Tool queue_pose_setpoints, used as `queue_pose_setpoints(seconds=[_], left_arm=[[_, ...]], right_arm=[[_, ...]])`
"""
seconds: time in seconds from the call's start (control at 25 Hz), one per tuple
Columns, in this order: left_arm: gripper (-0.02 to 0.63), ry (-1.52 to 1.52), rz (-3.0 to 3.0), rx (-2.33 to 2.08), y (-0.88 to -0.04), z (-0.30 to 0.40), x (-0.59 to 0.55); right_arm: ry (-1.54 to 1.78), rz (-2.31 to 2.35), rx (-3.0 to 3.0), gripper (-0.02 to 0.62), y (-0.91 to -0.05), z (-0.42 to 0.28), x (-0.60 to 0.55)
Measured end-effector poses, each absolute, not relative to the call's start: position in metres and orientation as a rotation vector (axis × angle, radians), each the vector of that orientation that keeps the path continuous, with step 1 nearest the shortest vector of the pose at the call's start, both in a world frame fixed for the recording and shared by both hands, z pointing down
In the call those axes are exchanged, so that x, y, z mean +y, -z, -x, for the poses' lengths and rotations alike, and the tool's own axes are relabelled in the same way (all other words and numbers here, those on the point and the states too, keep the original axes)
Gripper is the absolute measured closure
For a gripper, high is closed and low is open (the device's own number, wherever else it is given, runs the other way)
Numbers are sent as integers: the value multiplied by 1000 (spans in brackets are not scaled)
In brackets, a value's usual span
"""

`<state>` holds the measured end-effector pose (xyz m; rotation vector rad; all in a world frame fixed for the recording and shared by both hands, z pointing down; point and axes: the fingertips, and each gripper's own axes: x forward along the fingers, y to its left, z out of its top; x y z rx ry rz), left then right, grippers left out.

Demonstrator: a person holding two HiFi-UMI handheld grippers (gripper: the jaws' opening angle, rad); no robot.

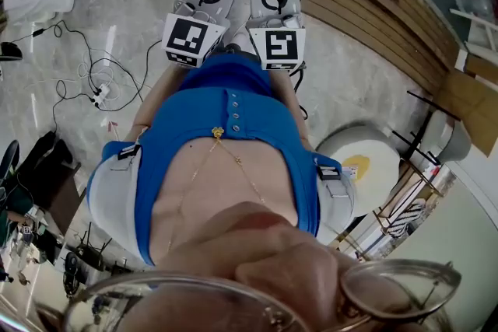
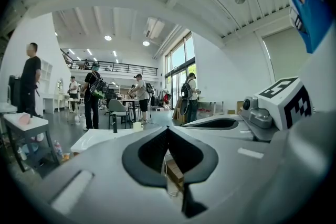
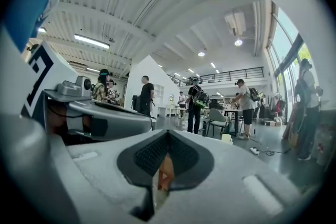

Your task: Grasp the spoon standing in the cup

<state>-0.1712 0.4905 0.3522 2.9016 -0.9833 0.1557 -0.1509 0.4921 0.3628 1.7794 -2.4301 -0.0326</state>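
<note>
Found the left gripper [image 2: 168, 129] and the right gripper [image 3: 167, 132] clenched tight on nothing, side by side, aimed level across the hall. Could not locate spoon or cup in any view (only a small pale vessel [image 2: 138, 126] on a far table, too small to identify). Cannot judge bearing, spoon axis or nearer hand.

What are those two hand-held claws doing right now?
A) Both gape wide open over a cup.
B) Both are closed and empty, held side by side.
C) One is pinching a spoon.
B: the left gripper and the right gripper each have their jaws together with nothing between them, and the head view shows them side by side.
</note>
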Motion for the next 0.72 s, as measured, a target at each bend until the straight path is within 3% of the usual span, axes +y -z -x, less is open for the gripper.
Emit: queue_pose_setpoints(seconds=[0.72], left_arm=[[606,-35,-2958,-781,-336,164,392]], right_arm=[[65,-1956,-2306,594,-350,135,393]])
